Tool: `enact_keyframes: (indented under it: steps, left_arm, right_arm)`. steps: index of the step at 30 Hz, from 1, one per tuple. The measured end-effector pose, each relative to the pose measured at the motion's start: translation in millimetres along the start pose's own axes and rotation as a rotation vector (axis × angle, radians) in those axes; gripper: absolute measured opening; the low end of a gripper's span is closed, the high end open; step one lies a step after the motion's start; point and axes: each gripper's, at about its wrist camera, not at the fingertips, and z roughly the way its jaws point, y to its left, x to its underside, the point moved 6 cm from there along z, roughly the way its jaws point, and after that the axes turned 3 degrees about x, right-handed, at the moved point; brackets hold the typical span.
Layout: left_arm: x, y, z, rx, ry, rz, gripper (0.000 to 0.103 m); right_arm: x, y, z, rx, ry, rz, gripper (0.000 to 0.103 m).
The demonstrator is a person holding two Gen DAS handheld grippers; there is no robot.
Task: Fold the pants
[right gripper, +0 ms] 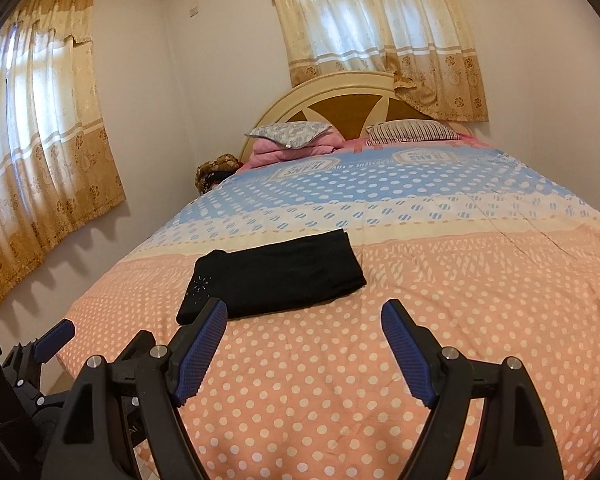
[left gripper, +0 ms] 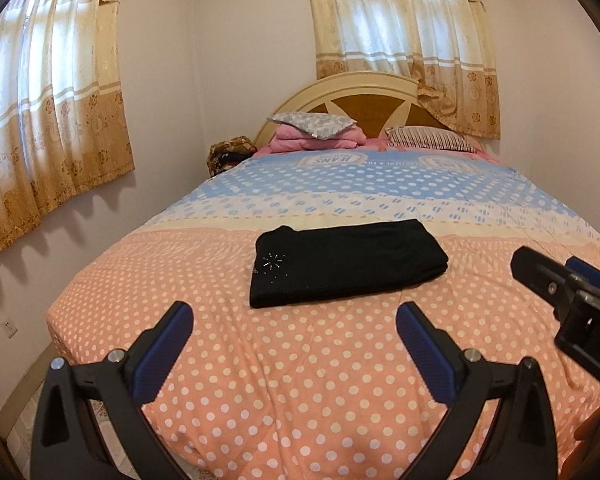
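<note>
Black pants [left gripper: 346, 262] lie folded into a flat rectangle on the pink polka-dot bedspread [left gripper: 300, 380], with a small sparkly star at their left end. My left gripper [left gripper: 294, 320] hangs open just short of their near edge, nothing between its blue pads. In the right wrist view the same pants [right gripper: 274, 276] sit ahead and to the left. My right gripper [right gripper: 304, 316] is open and holds nothing, its left fingertip overlapping the pants' near edge in the picture. Each gripper shows at the edge of the other's view, the right gripper [left gripper: 556, 276] and the left gripper [right gripper: 56, 334].
The bed [left gripper: 380, 192] fills the room ahead, with pillows [left gripper: 312, 124] and a pink folded blanket by the headboard [left gripper: 364, 92]. Curtained windows [left gripper: 48, 112] line the left and far walls. A narrow strip of floor [left gripper: 28, 412] runs along the bed's left side.
</note>
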Motion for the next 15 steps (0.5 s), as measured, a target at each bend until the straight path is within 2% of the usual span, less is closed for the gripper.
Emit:
enact_keyframes:
  steps: [15]
  left_arm:
    - [-1.9,-2.8,-6.2,0.001,0.000,0.004,0.103]
  right_arm:
    - [-1.1,-2.8,-16.3,0.007,-0.028,0.013,0.082]
